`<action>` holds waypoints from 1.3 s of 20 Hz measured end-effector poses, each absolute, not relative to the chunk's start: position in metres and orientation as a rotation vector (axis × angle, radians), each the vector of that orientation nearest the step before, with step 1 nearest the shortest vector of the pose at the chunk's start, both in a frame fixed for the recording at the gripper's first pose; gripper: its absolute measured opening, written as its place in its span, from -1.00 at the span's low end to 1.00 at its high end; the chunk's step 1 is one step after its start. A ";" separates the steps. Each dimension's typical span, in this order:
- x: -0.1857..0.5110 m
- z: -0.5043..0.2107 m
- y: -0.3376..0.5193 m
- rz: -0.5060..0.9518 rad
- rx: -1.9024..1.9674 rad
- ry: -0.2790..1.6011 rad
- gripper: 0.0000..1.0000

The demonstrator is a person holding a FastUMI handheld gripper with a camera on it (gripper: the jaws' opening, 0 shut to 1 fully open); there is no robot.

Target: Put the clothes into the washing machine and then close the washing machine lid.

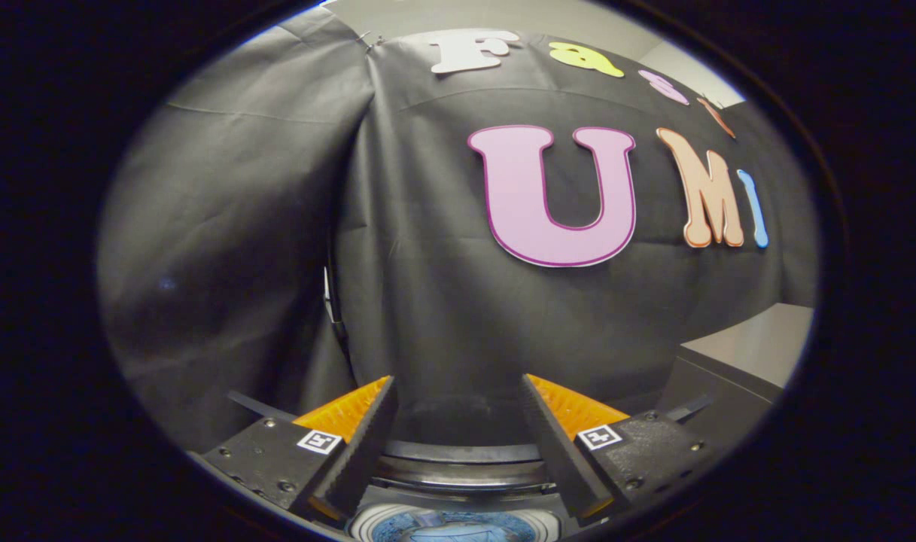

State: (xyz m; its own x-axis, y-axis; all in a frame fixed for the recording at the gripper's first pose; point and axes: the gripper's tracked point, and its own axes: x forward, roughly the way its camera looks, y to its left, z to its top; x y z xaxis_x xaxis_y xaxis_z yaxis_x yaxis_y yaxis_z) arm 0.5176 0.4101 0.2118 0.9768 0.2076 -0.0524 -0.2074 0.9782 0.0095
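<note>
Washing machine parts sit low between the fingers: a round white-rimmed drum opening at the bottom centre of the frame, with bluish fabric, apparently the clothes, lying inside it, though too little of it is in view to tell what garment it is. Just above that opening runs a curved dark band with a pale metallic edge, which looks like the machine's raised lid or rim; which of the two cannot be told. The hand-held gripper is level and aimed forward at the draped black cloth wall, tipped only slightly down, so the drum lies beneath the fingertips, not ahead of them. Its two ridged fingers stand spread wide apart with nothing between them, so the gripper is released and empty. Each finger base carries a small square black-and-white marker tag, a pattern and not readable writing. At the lower right of the frame a grey flat-topped box or cabinet stands against the cloth, beyond the right finger.
</note>
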 end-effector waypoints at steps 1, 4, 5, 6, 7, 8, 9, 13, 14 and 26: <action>0.517 0.211 0.410 0.216 0.004 0.054 0.96; 0.518 0.210 0.410 0.219 0.000 0.039 0.96; 0.519 0.212 0.405 0.211 -0.002 0.034 0.96; 0.520 0.213 0.403 0.209 -0.003 0.031 0.96; 0.522 0.212 0.400 0.206 -0.005 0.027 0.96; 0.523 0.213 0.399 0.207 -0.005 0.025 0.96; 0.523 0.212 0.398 0.207 -0.003 0.024 0.96; 0.520 0.210 0.397 0.199 -0.004 0.017 0.96; 0.518 0.209 0.396 0.202 -0.008 0.016 0.96; 0.517 0.203 0.392 0.181 0.002 0.053 0.95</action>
